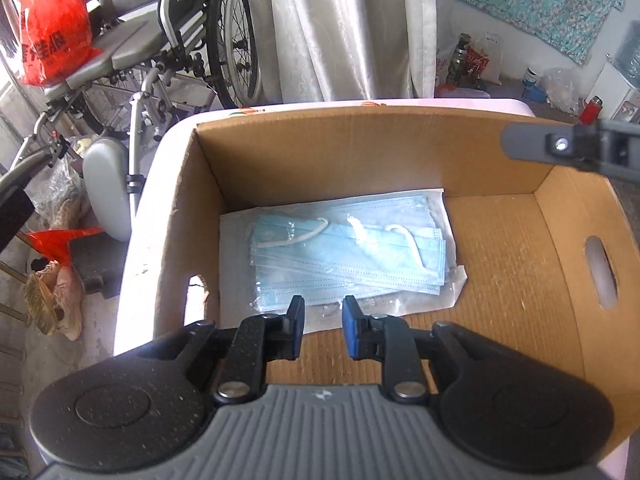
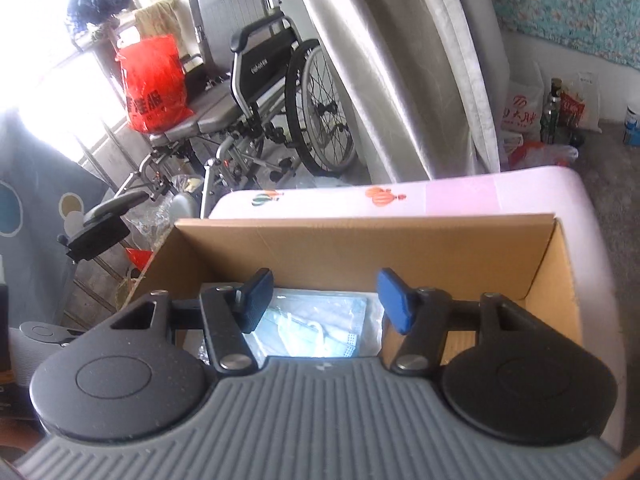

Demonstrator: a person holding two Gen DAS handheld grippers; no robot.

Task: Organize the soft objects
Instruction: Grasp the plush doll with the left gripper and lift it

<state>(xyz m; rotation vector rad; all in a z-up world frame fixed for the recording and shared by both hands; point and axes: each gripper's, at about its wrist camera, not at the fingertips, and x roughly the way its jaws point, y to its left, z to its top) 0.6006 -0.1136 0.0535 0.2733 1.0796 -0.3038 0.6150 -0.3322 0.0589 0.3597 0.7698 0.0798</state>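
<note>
A clear plastic pack of blue face masks (image 1: 348,252) with white ear loops lies flat on the floor of an open cardboard box (image 1: 320,152), toward its left and far side. My left gripper (image 1: 323,308) hovers over the near edge of the pack, its blue pads a small gap apart with nothing between them. My right gripper (image 2: 325,280) is above the box (image 2: 340,244) with its jaws wide open and empty; the mask pack (image 2: 316,328) shows below, between its fingers. Part of the right gripper's finger (image 1: 560,148) pokes in over the box's far right corner.
The box rests on a pink padded surface (image 2: 460,192) printed with small balloons. Beyond it stand a wheelchair (image 1: 200,40) carrying a red plastic bag (image 1: 52,28), a pale curtain (image 1: 340,28), and bottles and bags (image 2: 556,112) on the floor by the wall.
</note>
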